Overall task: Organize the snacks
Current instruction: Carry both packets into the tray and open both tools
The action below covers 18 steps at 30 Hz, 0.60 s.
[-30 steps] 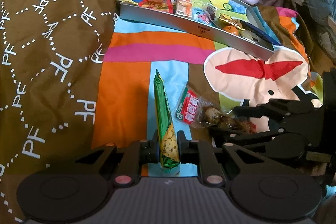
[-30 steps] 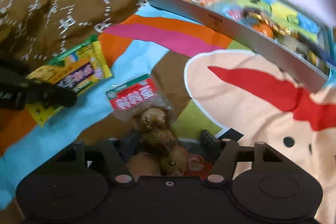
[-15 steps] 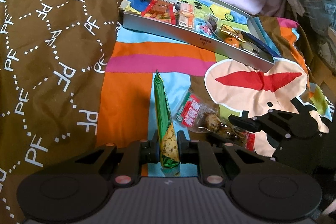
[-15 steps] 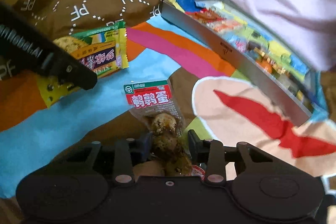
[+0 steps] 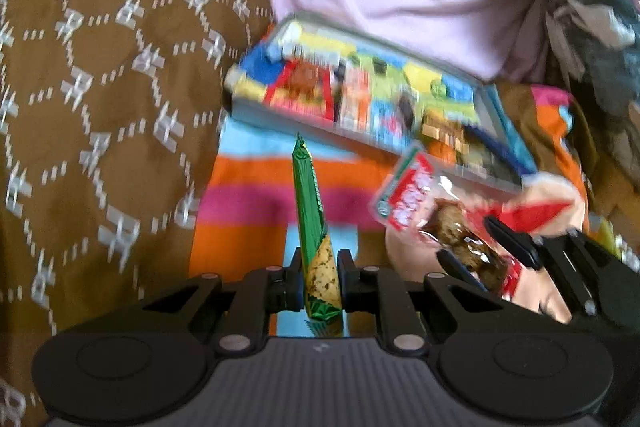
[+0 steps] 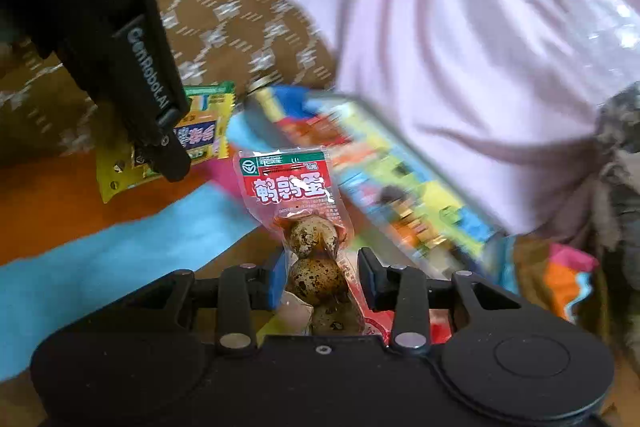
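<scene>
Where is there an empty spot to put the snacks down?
The tin tray looks crowded with packets; blur hides any gaps. Bare room shows on the striped blanket, between the tray's front wall and the left tongs holding the green cracker pack. The right tongs hold the quail egg pack.

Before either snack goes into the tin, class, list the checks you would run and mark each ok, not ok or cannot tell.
1. Left claw shut on the green cracker packet: ok.
2. Right claw shut on the quail egg pack: ok.
3. Both snacks lifted clear of the patterned blanket: ok.
4. The two claws apart from each other: ok, though close.
5. Free space in the silver tin for both snacks: cannot tell, the contents are blurred.
6. Tin sitting level on the bedding: cannot tell.
</scene>
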Available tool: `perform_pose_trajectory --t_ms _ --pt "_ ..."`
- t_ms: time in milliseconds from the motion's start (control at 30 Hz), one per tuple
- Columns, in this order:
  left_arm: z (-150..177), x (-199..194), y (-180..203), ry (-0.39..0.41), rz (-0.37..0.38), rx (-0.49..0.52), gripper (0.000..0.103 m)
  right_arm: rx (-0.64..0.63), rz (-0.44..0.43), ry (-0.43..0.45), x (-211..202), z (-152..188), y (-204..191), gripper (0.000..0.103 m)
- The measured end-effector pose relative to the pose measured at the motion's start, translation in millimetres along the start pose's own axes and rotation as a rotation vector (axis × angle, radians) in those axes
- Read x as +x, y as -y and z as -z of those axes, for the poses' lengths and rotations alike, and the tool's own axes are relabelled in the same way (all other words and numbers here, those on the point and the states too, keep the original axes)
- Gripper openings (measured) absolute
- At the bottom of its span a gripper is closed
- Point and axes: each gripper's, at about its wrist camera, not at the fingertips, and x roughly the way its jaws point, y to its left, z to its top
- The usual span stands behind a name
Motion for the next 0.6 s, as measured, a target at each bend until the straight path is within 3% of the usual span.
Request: perform_pose_trajectory --t_ms 300,600 --pt "-81 35 19 0.110 -0.001 0.009 0.017 0.177 0.180 0.090 51 -18 56 0.040" --pt "-125 92 49 0.099 -0.022 0.086 0.017 0.259 0.232 0.085 104 -20 93 0.040"
